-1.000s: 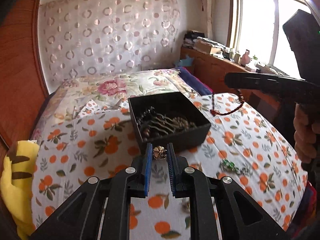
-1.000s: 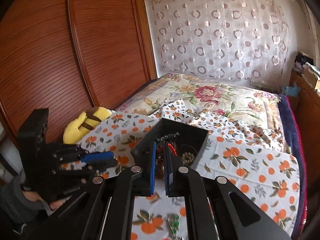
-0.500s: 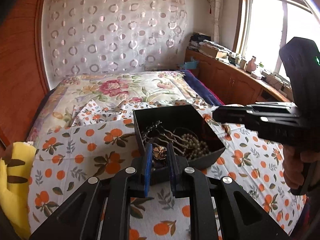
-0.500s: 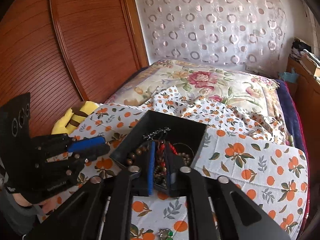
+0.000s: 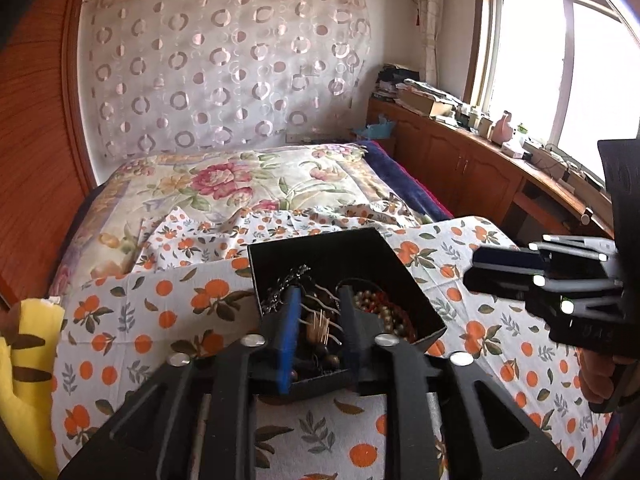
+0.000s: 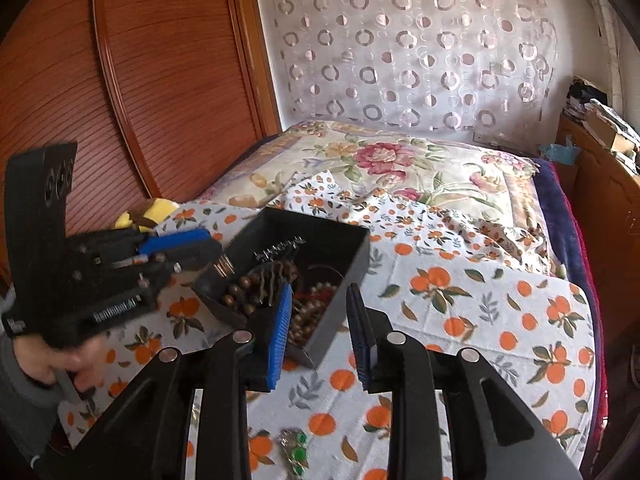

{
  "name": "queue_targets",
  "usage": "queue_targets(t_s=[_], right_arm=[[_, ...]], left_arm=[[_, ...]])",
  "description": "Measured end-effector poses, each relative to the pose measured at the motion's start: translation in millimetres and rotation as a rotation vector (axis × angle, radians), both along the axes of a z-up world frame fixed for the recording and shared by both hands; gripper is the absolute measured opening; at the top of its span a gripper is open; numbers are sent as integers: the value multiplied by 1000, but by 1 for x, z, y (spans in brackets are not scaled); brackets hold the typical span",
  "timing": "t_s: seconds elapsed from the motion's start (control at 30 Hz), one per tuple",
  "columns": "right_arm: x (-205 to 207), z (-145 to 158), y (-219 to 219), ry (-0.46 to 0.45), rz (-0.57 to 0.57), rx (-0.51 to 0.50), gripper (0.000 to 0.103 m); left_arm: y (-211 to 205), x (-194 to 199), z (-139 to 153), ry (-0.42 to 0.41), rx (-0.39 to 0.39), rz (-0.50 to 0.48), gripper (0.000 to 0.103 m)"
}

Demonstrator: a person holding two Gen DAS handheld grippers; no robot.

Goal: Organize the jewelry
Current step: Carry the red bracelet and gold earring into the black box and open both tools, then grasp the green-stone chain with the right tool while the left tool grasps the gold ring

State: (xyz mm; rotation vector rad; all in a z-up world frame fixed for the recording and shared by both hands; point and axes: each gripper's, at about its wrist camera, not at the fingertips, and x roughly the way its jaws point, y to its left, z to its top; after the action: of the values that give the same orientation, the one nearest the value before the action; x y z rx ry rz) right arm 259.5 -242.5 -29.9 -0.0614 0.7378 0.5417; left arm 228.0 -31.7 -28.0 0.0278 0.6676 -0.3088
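Note:
A black open box (image 5: 352, 248) (image 6: 340, 240) sits on the orange-print sheet and holds bead strings, chains and hairpins. My left gripper (image 5: 318, 304) is open over the box's near side, with a small brass piece (image 5: 318, 326) lying in the box between its fingers. My right gripper (image 6: 316, 312) is open and empty over the box's near corner; it also shows in the left wrist view (image 5: 508, 268) at the box's right. A green-stoned piece (image 6: 294, 450) lies on the sheet in front of the box.
A yellow plush toy (image 5: 24, 380) lies at the bed's left edge by the wooden wardrobe (image 6: 140, 80). A floral quilt (image 5: 240, 184) covers the far bed. A wooden cabinet (image 5: 480, 168) with clutter runs under the window on the right.
Both grippers have opened over the box. The left one let go of the brass piece and the right one let go of the red bead string, which now lie in the box.

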Motion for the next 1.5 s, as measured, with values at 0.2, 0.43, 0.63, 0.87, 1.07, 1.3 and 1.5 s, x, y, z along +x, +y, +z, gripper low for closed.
queue_targets(t_s=[0.2, 0.43, 0.63, 0.87, 1.07, 1.3, 1.5], right_arm=[[-17, -11, -11, 0, 2, -23, 31], [-46, -31, -12, 15, 36, -61, 31], [-63, -52, -5, 49, 69, -112, 31], [-70, -76, 1, 109, 96, -163, 28], [-70, -82, 4, 135, 113, -164, 28], [-73, -86, 12, 116, 118, -228, 22], [-73, -86, 11, 107, 121, -228, 14]], left_arm=[[5, -9, 5, -7, -8, -1, 38], [10, -39, 0, 4, 24, -31, 41], [8, -66, -16, 35, 56, -73, 41], [2, -93, -41, 92, 94, -122, 41], [-1, -104, -59, 135, 89, -137, 41], [-15, -106, -70, 163, 98, -162, 41], [-25, -103, -79, 186, 123, -164, 41]])
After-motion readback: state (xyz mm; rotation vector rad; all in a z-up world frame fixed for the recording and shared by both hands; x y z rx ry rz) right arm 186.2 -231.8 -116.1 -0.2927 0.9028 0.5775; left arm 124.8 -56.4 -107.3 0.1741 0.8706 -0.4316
